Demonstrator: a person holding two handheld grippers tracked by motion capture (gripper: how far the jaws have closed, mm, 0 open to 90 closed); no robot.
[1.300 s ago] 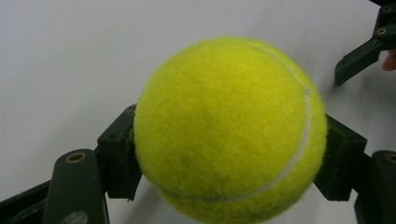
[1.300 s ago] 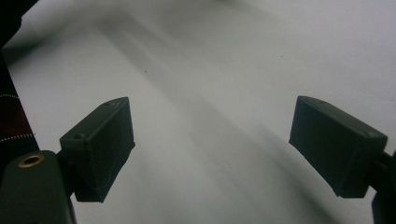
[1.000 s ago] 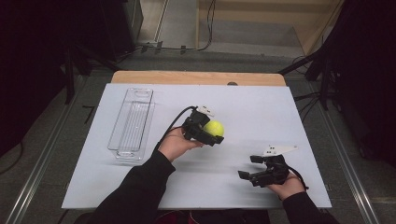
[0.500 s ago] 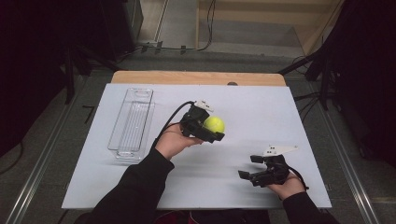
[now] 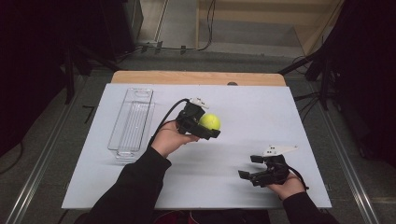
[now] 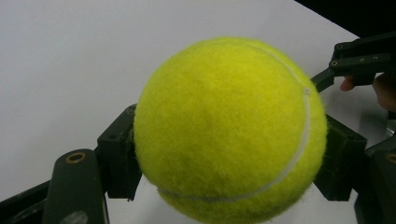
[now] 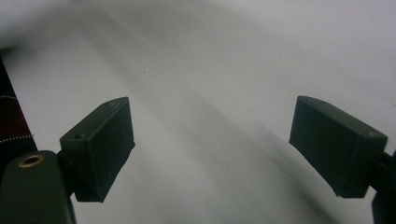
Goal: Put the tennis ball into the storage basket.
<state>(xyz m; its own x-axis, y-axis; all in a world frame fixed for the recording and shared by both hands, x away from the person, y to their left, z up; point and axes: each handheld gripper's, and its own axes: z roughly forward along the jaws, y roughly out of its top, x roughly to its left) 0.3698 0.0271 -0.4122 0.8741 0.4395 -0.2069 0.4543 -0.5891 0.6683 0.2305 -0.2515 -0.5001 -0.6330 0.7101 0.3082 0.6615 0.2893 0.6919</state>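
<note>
My left gripper [image 5: 208, 126] pinches the ball [image 5: 210, 122] between both pads — held above the middle of the table [image 5: 261, 107], right of the tray [image 5: 133, 122]. My right gripper [image 5: 252, 166] sits near the front edge (jaws spread, nothing between them) — well apart from the ball.

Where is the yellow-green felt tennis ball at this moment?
In the high view, the yellow-green felt tennis ball is near the table's middle, clamped in the left tongs, right of the clear plastic tray. It looks lifted off the white tabletop.
</note>
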